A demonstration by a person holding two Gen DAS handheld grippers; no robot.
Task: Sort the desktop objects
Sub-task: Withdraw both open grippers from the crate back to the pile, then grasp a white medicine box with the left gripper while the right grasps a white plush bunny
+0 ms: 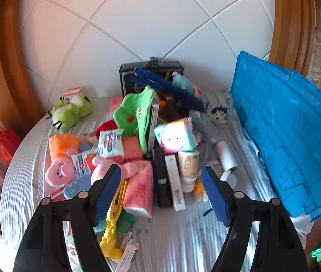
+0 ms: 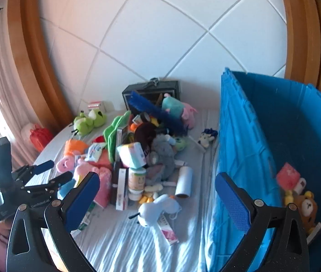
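Note:
A heap of toys, packets and boxes lies on the cloth-covered table (image 1: 183,238). My left gripper (image 1: 161,195) hovers open over its near edge, above a pink tissue pack (image 1: 138,190), a black box (image 1: 162,181) and a white box (image 1: 175,185), gripping nothing. My right gripper (image 2: 158,201) is open too, above a white plush toy (image 2: 155,210). In the right wrist view the left gripper (image 2: 57,171) shows at the left, held by a hand. A blue bin (image 2: 262,136) stands at the right, holding a bear plush (image 2: 305,206) and a pink packet (image 2: 288,175).
A green frog plush (image 1: 74,111), a pink pig plush (image 1: 60,170) and a white roll (image 1: 226,156) lie around the heap. A black case (image 1: 151,72) stands at the back against the tiled wall. A red bag (image 1: 3,142) sits beyond the table's left edge.

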